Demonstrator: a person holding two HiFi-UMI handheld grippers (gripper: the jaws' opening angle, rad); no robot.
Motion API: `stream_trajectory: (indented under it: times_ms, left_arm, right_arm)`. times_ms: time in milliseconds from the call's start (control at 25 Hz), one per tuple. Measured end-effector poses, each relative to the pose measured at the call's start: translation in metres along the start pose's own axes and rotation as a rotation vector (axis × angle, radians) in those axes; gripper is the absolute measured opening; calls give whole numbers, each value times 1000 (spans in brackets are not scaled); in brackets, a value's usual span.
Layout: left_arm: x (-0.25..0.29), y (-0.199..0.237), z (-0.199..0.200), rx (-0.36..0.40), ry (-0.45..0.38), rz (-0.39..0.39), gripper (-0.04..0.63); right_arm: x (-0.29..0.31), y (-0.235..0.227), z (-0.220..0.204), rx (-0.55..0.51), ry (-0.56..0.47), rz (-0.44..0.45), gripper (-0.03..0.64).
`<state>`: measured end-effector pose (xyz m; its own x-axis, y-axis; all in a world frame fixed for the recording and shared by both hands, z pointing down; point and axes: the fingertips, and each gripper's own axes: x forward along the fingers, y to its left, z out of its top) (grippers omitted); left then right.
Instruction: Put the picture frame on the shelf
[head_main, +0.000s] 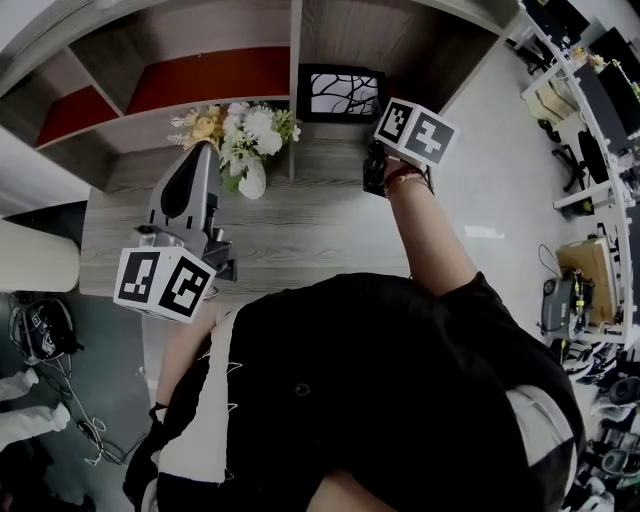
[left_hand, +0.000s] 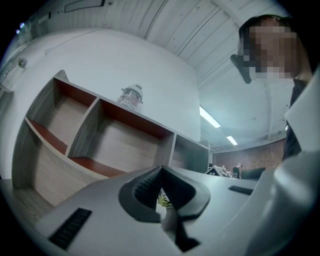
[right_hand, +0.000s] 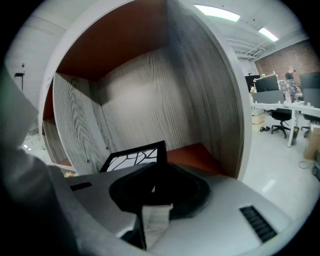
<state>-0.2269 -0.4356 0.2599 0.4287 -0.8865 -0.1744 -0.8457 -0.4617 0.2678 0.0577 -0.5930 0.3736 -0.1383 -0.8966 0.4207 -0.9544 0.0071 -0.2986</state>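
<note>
The black picture frame (head_main: 340, 93), with a white branch pattern, stands upright in a compartment of the wooden shelf (head_main: 200, 80), right of the divider. My right gripper (head_main: 373, 152) hovers just in front of it, apart from it. In the right gripper view the picture frame (right_hand: 131, 157) leans near the compartment's back wall, beyond my right gripper (right_hand: 152, 176), whose jaws stand open a narrow slit with nothing between them. My left gripper (head_main: 200, 150) points at the shelf beside the flowers. In the left gripper view my left gripper (left_hand: 161, 171) is shut and empty.
A white vase of flowers (head_main: 245, 140) stands on the shelf board left of the divider, close to the left gripper's tip. A glass jar (left_hand: 132, 96) sits on top of the shelf. Office desks and chairs (head_main: 590, 110) stand at the right; cables (head_main: 40, 335) lie on the floor at the left.
</note>
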Motion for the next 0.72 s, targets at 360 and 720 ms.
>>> stream_trajectory:
  times_ms: [360,720]
  left_arm:
    - [-1,0,2,1,-4,11,11]
    - [1,-6,3,4,1,9,11]
  right_arm:
    - [3,1,-6,88,15,16,78]
    - [-2,3,-6,85,18,19,78]
